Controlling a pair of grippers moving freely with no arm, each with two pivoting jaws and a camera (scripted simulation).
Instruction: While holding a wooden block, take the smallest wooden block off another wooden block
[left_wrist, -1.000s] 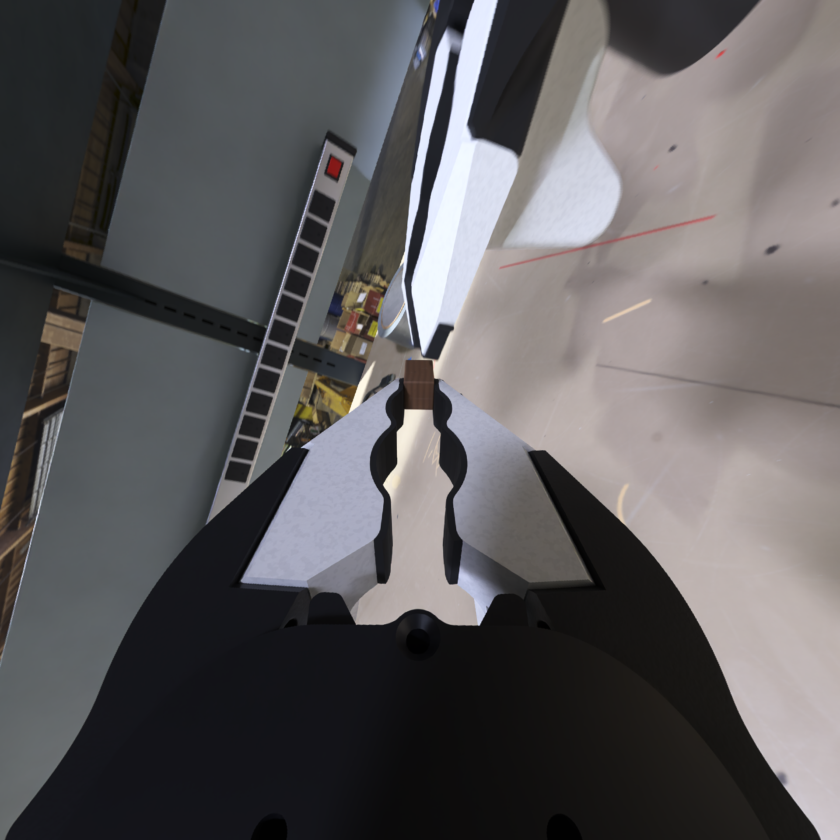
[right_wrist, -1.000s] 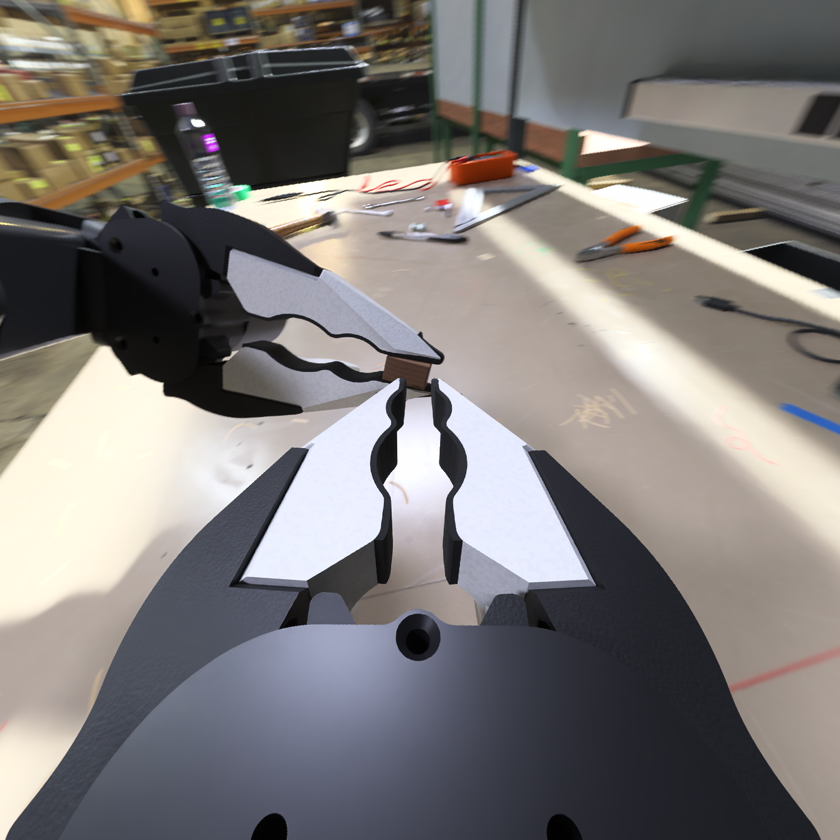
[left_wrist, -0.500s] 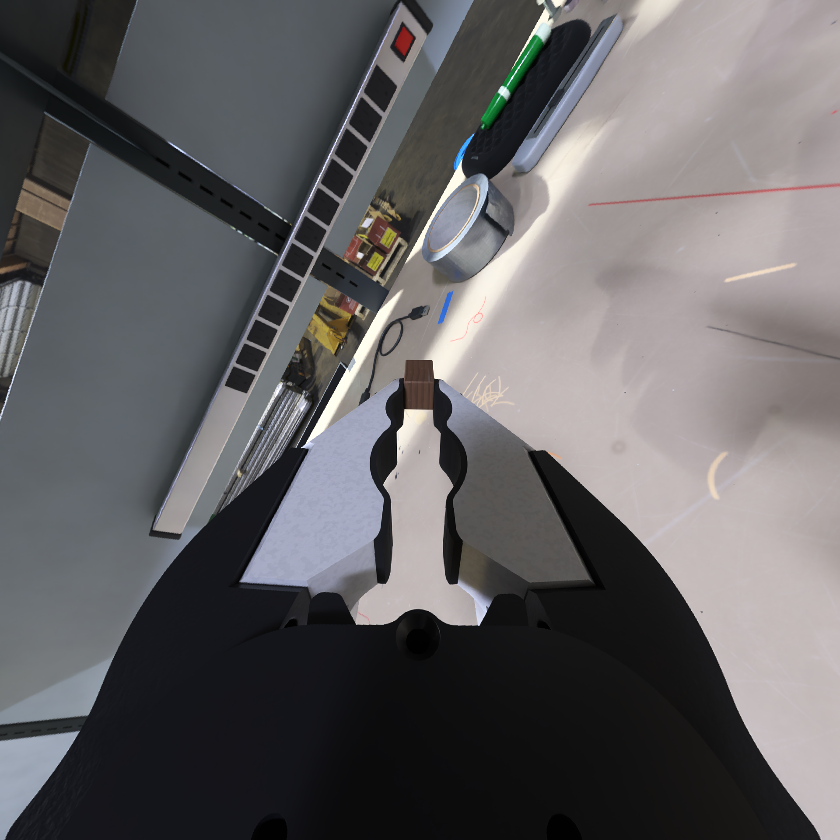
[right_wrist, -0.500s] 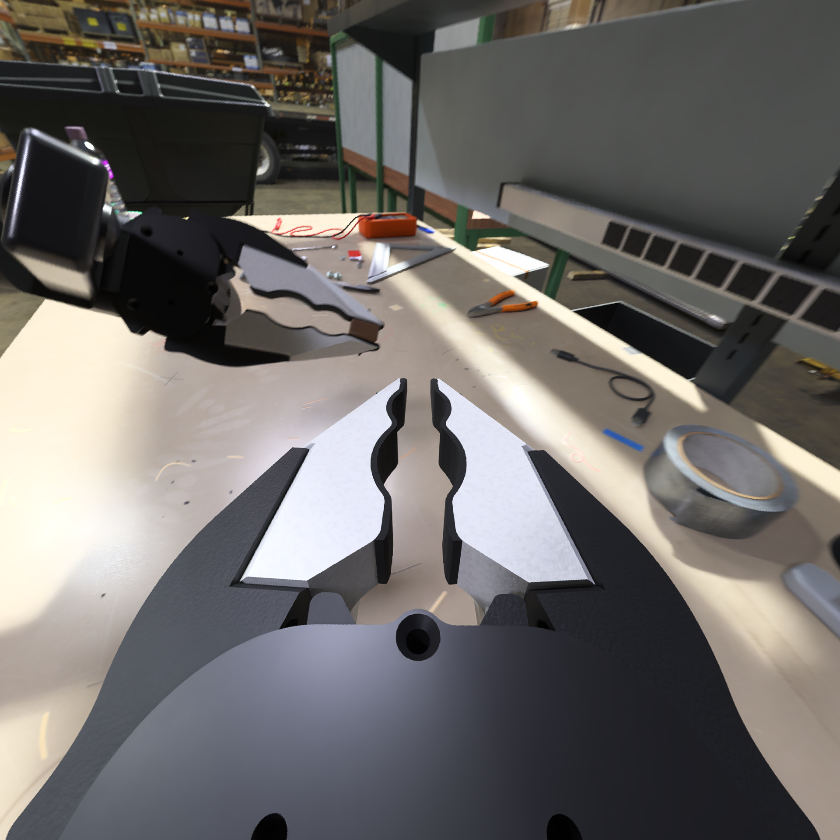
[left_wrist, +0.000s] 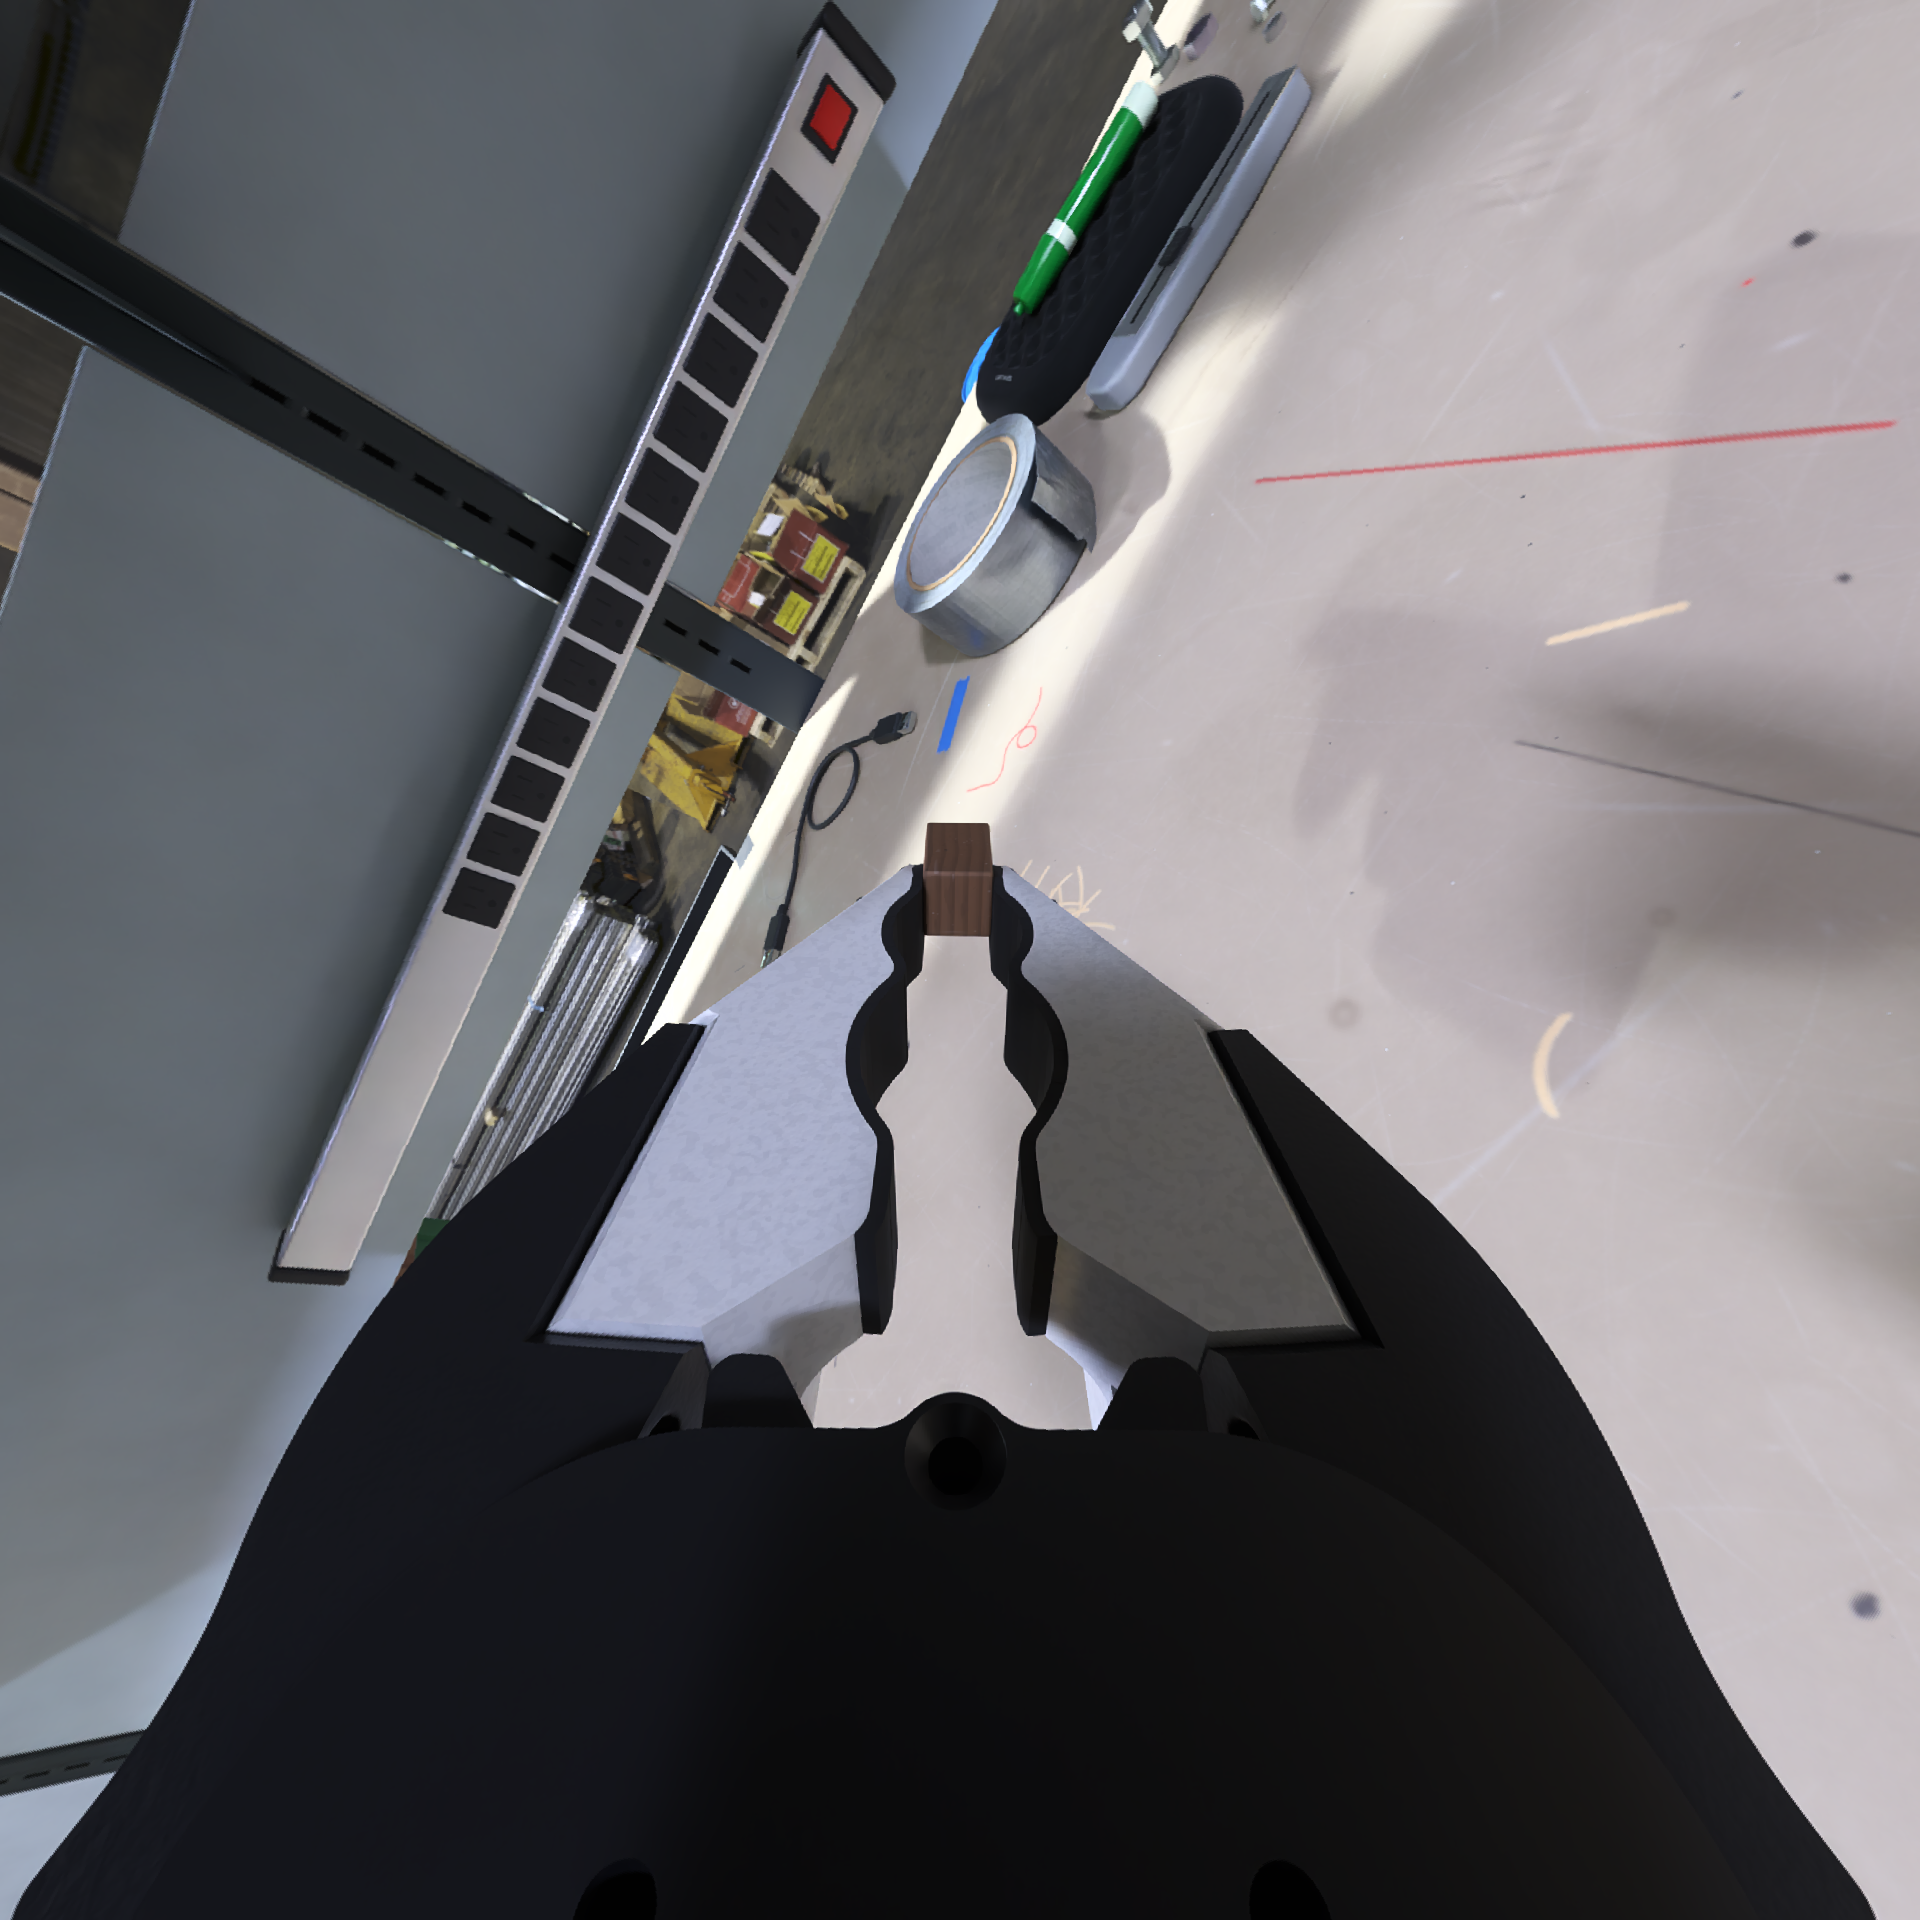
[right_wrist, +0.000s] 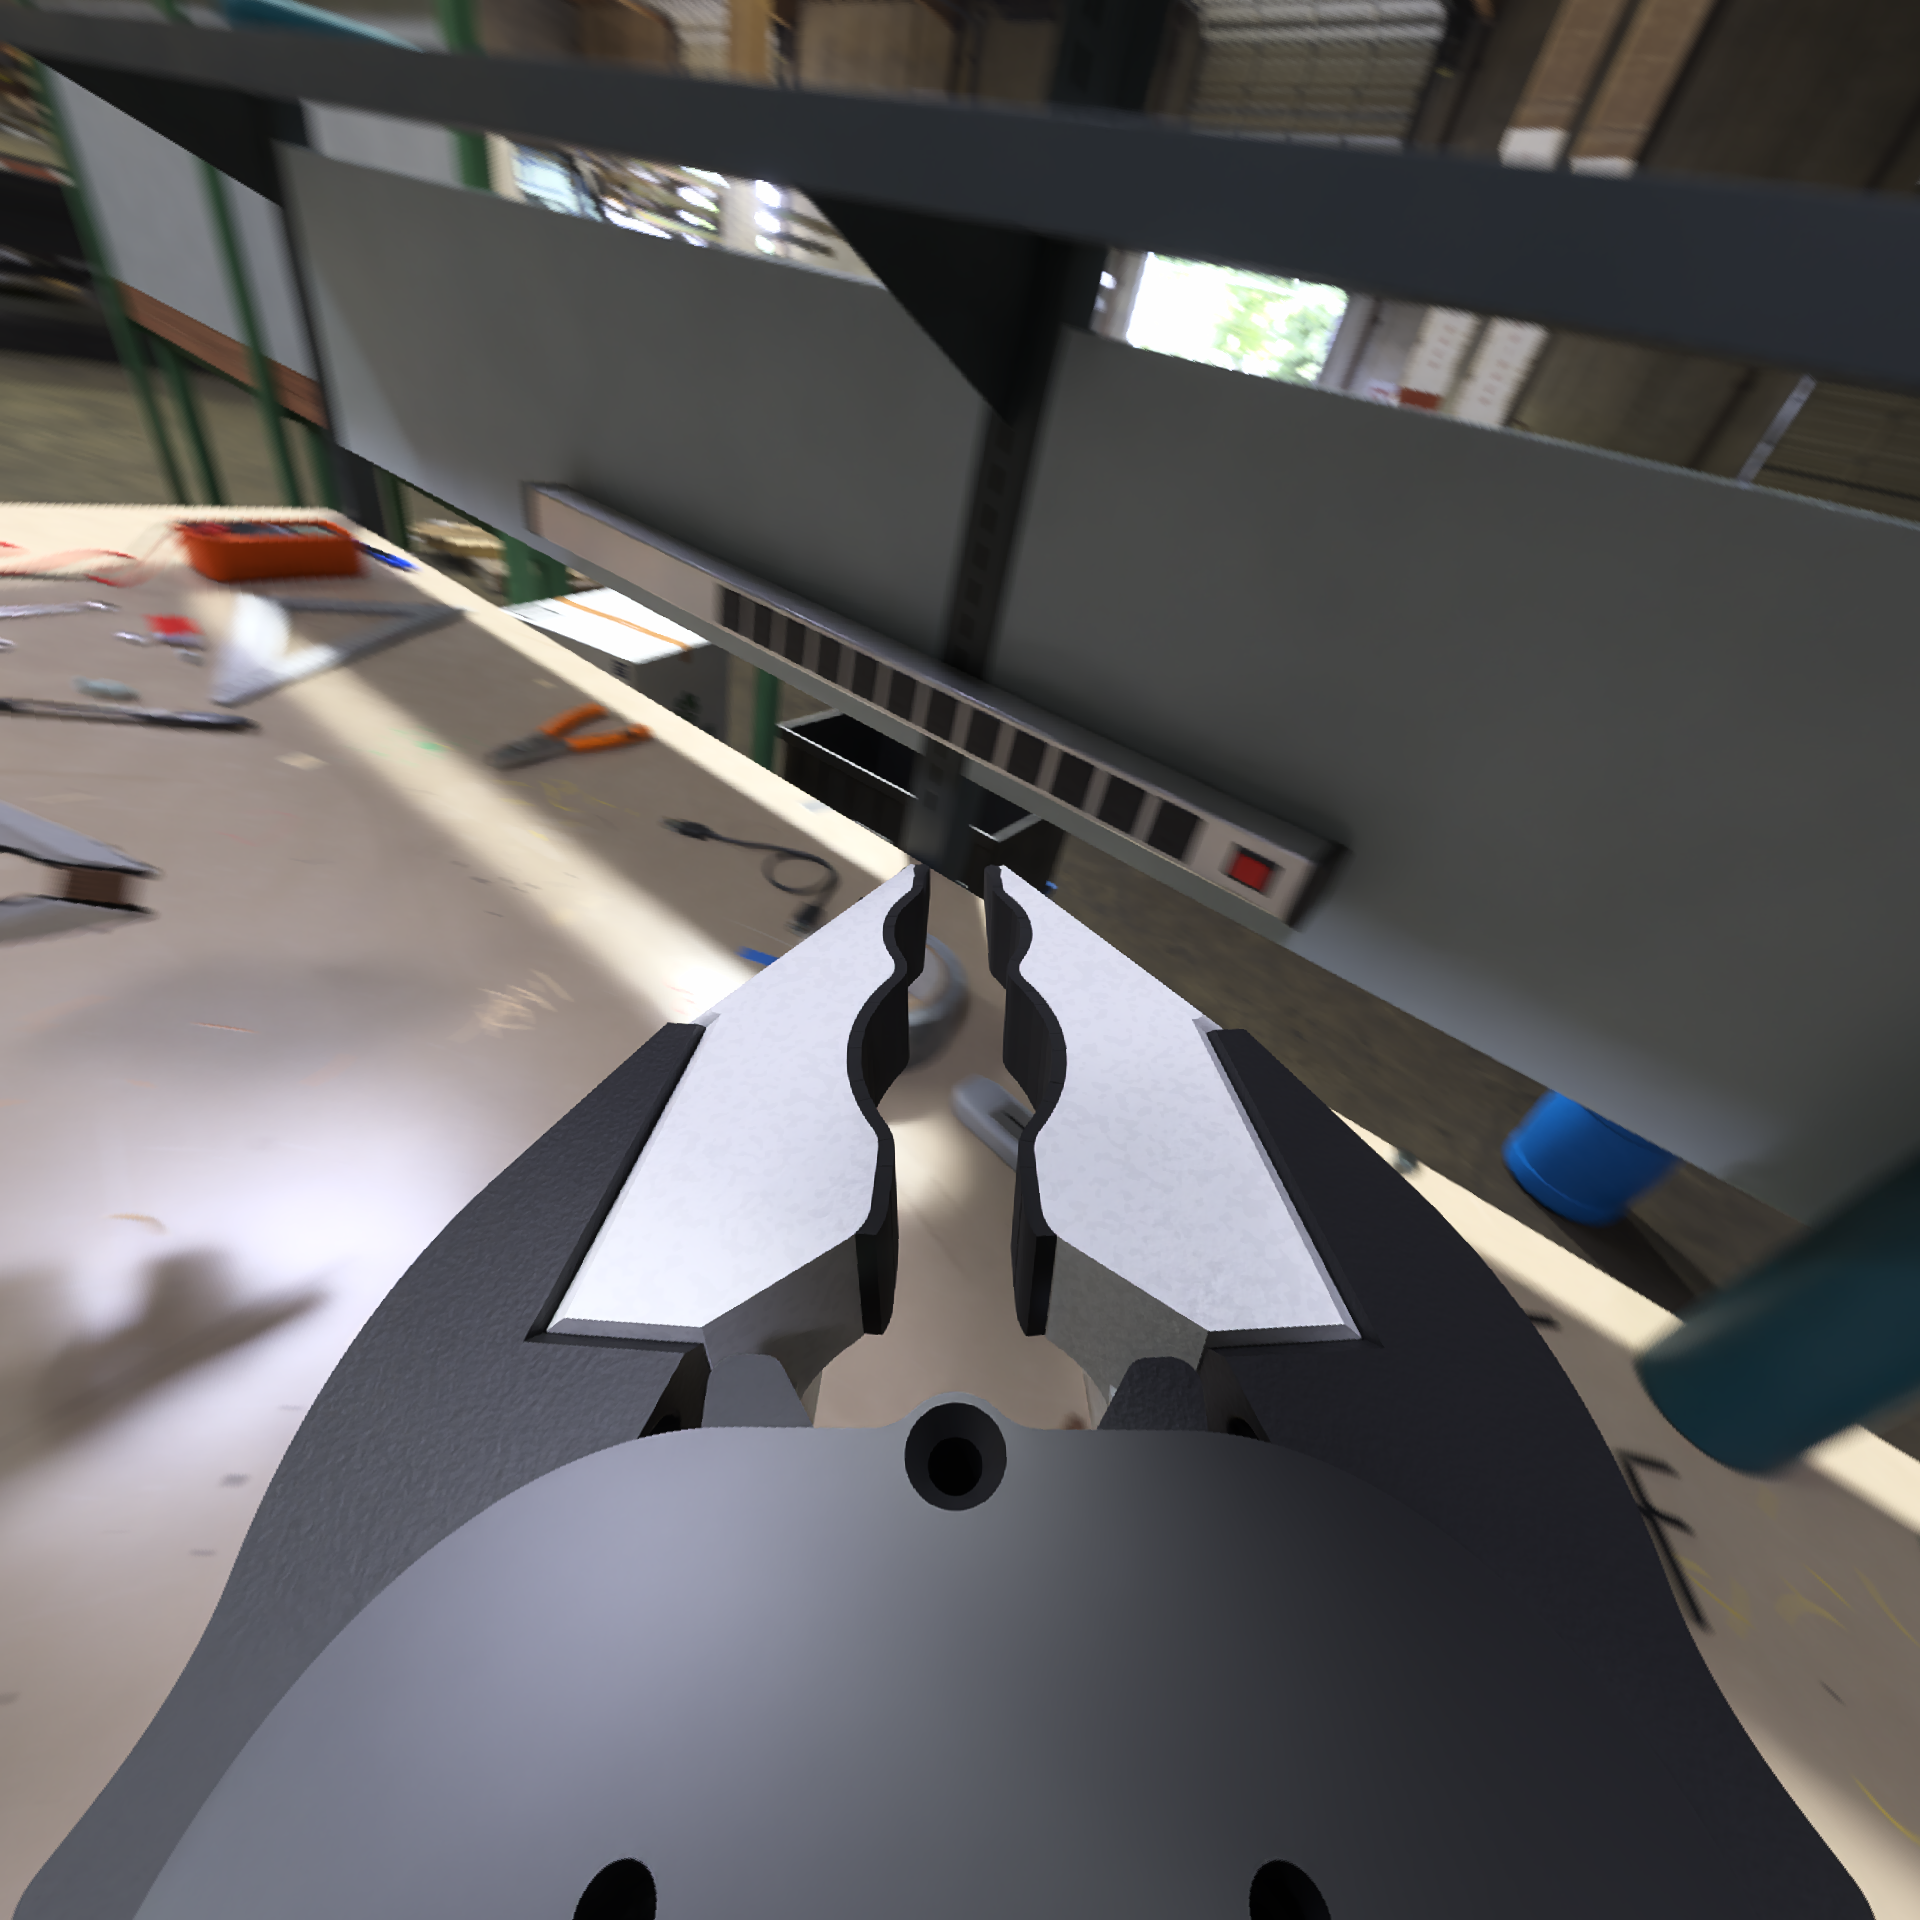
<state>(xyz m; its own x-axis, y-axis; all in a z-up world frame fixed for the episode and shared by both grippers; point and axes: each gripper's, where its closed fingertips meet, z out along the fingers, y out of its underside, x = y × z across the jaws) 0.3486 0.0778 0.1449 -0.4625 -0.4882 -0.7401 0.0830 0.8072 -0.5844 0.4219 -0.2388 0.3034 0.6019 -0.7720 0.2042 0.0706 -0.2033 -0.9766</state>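
Observation:
My left gripper (left_wrist: 957, 883) is shut on a small brown wooden block (left_wrist: 957, 878), pinched at its very fingertips and held above the beige workbench (left_wrist: 1455, 935). In the right wrist view the left gripper's fingers (right_wrist: 62, 847) show blurred at the far left edge with the block (right_wrist: 99, 883) between them. My right gripper (right_wrist: 956, 883) has its jaws a narrow gap apart with nothing between them. It is well to the right of the left gripper and points at the bench's back panel. No other wooden block is in view.
A grey tape roll (left_wrist: 997, 540), a green marker (left_wrist: 1081, 197) on a black case, a grey utility knife (left_wrist: 1195, 239) and a USB cable (left_wrist: 831, 779) lie near the back edge. A power strip (right_wrist: 935, 717) is on the back panel. Orange pliers (right_wrist: 571, 732) and a blue cup (right_wrist: 1579, 1164) also show.
My right gripper has swung right and upward, away from the left gripper, which has slid to its view's left edge. The left gripper keeps its hold on the block.

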